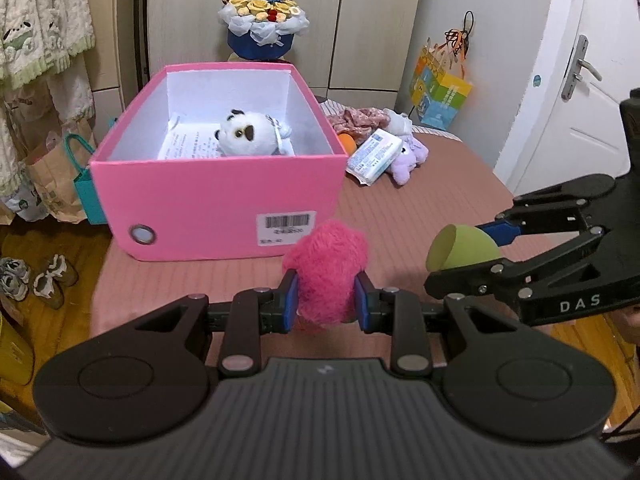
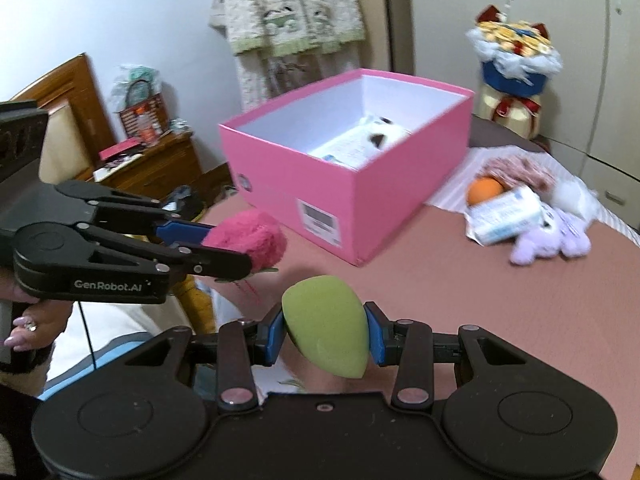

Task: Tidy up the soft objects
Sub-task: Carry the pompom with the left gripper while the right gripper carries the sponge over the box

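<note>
My left gripper is shut on a fluffy pink plush, held above the brown bed cover just in front of the pink box. My right gripper is shut on a green egg-shaped sponge; it also shows at the right of the left wrist view, where the green sponge sticks out of its fingers. The open pink box holds a white plush owl lying on a printed sheet. The left gripper with the pink plush appears at the left of the right wrist view.
Right of the box lies a heap: a purple plush, a tissue pack, an orange ball, a floral cloth and a white plush. A flower bouquet stands behind the box. Shoes and bags sit on the floor at left.
</note>
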`<move>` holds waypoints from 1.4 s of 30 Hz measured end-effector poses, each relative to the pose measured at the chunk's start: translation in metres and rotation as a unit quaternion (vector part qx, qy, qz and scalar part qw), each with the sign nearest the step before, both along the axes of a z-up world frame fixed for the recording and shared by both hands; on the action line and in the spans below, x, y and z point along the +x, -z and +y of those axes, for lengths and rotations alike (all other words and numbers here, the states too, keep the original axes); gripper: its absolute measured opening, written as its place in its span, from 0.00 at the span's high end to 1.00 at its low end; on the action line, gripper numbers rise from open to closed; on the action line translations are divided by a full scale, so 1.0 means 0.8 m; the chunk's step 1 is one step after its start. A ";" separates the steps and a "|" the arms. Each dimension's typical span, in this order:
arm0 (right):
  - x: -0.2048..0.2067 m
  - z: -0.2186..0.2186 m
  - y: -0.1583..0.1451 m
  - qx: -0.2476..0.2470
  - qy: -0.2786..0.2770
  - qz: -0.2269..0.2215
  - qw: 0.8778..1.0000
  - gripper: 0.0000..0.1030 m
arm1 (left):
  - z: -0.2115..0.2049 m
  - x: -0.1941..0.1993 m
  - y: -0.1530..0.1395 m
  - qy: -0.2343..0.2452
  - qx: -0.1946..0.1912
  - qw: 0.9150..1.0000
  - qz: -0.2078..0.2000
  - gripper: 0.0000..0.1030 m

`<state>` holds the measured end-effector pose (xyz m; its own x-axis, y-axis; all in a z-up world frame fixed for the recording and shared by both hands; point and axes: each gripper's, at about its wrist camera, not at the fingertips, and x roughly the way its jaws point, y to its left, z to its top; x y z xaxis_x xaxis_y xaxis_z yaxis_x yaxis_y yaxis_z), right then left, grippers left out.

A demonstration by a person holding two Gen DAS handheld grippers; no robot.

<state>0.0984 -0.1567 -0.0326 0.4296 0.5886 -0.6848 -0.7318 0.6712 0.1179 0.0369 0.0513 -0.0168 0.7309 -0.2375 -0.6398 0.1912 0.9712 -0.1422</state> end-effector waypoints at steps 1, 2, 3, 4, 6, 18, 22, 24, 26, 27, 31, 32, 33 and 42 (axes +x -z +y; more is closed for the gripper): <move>-0.001 0.005 -0.004 0.002 -0.005 0.001 1.000 0.55 | 0.006 -0.001 -0.005 0.002 0.000 1.000 0.001 0.73; -0.001 0.008 -0.008 0.003 -0.010 0.001 1.000 0.55 | 0.011 -0.001 -0.009 0.003 -0.002 1.000 0.002 0.73; -0.001 0.012 -0.012 0.005 -0.015 0.001 1.000 0.55 | 0.016 -0.001 -0.014 0.004 -0.001 1.000 0.002 0.73; -0.001 0.017 -0.016 0.006 -0.020 0.000 1.000 0.55 | 0.022 0.000 -0.020 0.004 0.000 1.000 0.003 0.73; 0.001 0.027 -0.025 0.009 -0.030 -0.001 1.000 0.55 | 0.033 0.003 -0.031 0.006 -0.002 1.000 0.004 0.73; 0.065 0.077 -0.089 0.024 -0.047 -0.037 0.998 0.55 | 0.067 0.069 -0.101 0.003 0.004 0.999 -0.043 0.73; 0.111 0.092 -0.093 0.027 -0.045 -0.042 0.998 0.55 | 0.072 0.117 -0.104 -0.002 0.001 0.999 -0.035 0.73; 0.140 0.098 -0.093 0.027 -0.040 -0.045 0.998 0.55 | 0.075 0.144 -0.102 -0.006 -0.003 1.000 -0.028 0.73; 0.174 0.102 -0.092 0.029 -0.034 -0.041 0.998 0.55 | 0.079 0.174 -0.099 -0.016 -0.008 1.000 -0.019 0.73; 0.190 0.105 -0.091 0.030 -0.031 -0.037 0.998 0.55 | 0.080 0.189 -0.097 -0.019 -0.007 1.000 -0.014 0.73; 0.253 0.119 -0.083 0.023 -0.032 -0.017 0.999 0.55 | 0.089 0.250 -0.084 -0.043 -0.013 0.999 0.011 0.73; 0.270 0.123 -0.078 0.018 -0.031 -0.010 0.999 0.55 | 0.091 0.264 -0.079 -0.049 -0.014 0.999 0.018 0.73; 0.281 0.128 -0.074 0.014 -0.031 -0.006 0.999 0.55 | 0.093 0.277 -0.075 -0.054 -0.014 0.998 0.023 0.73; 0.366 0.170 -0.024 -0.037 -0.030 0.008 0.999 0.54 | 0.110 0.360 -0.027 -0.100 -0.033 0.992 0.063 0.73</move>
<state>0.3909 -0.0207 -0.0133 0.3834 0.5608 -0.7338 -0.7690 0.6338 0.0826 0.3251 0.1391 0.0047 0.6831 -0.1395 -0.7169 -0.0285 0.9757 -0.2170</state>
